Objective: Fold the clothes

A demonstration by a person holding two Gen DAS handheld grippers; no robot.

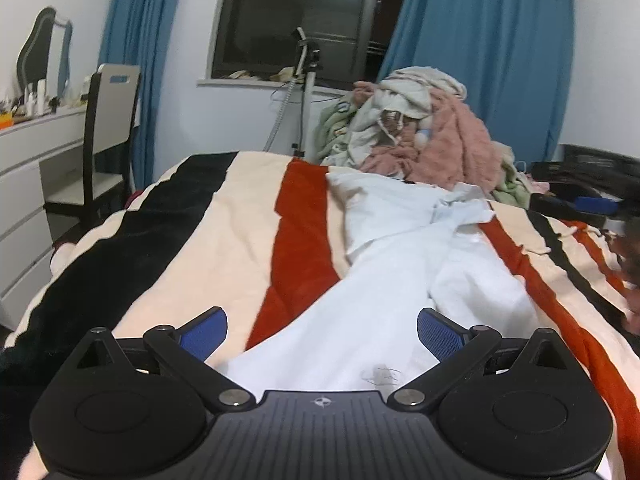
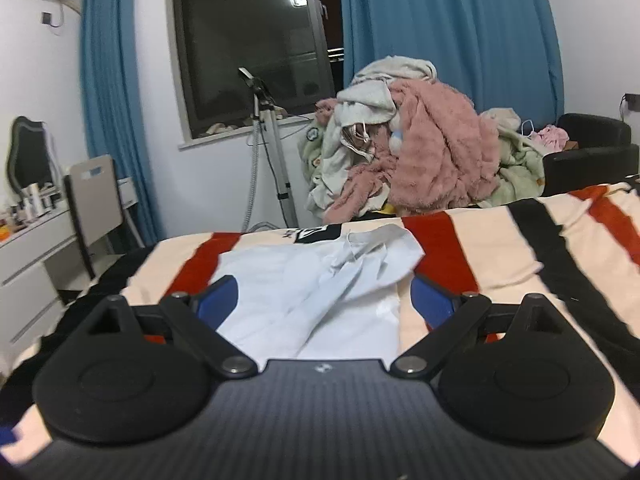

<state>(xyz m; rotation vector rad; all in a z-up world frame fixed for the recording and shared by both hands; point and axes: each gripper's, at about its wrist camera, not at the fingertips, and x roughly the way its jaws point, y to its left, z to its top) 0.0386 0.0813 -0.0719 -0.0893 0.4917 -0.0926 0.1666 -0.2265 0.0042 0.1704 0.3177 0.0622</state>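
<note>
A white collared shirt (image 1: 400,280) lies lengthwise and partly bunched on the striped blanket (image 1: 208,232) of the bed, its collar at the far end. Both the left tool (image 1: 322,330) and the right tool (image 2: 324,300) hang over it with jaws spread wide, gripping nothing. The next pinch should probably take one cloth layer at opposite edges — low, near the blanket — so the fold falls flat rather than dragging wrinkles.
</note>
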